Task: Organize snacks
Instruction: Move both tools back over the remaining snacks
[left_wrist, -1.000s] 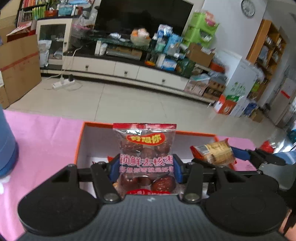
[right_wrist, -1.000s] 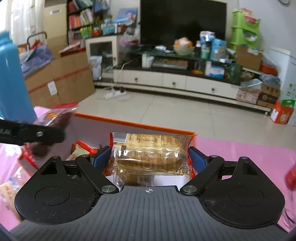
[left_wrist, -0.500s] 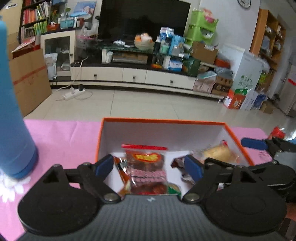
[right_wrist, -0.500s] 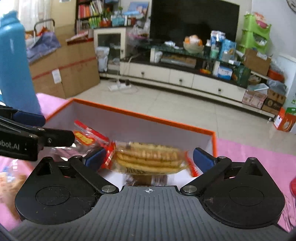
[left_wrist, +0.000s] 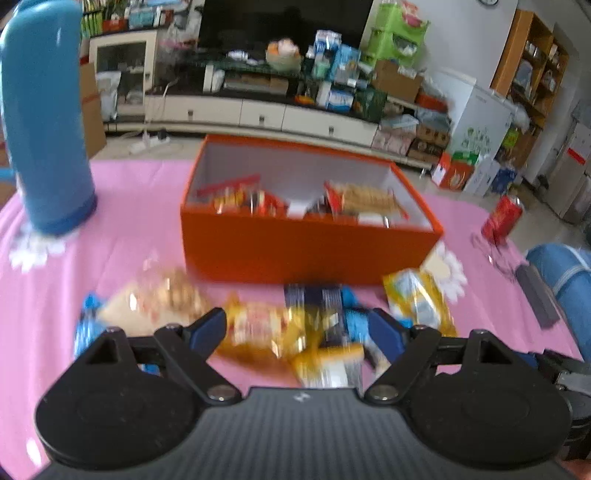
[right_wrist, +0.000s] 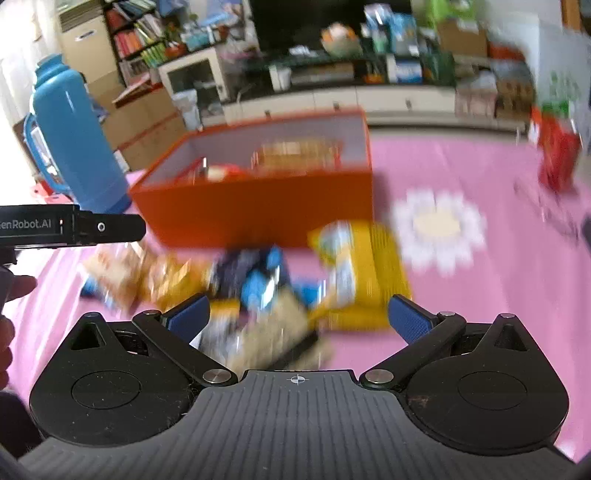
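Observation:
An orange box (left_wrist: 306, 247) with white inner walls holds several snack packets, among them the red date packet (left_wrist: 243, 197) and the biscuit packet (left_wrist: 365, 199). It also shows in the right wrist view (right_wrist: 258, 206). In front of it a pile of loose snack packets (left_wrist: 295, 325) lies on the pink cloth, blurred by motion; the pile also shows in the right wrist view (right_wrist: 258, 288). My left gripper (left_wrist: 297, 328) is open and empty above the pile. My right gripper (right_wrist: 297, 314) is open and empty above the same pile, near a yellow packet (right_wrist: 362, 273).
A tall blue thermos (left_wrist: 44, 118) stands at the left on the pink flowered tablecloth (left_wrist: 140, 221). A red can (left_wrist: 502, 219) stands at the right. The left gripper's body (right_wrist: 70, 229) shows at the left of the right wrist view.
Both grippers opened, dropped the date packet and the biscuit packet into the orange box, then pulled back toward me and now hover over the loose pile.

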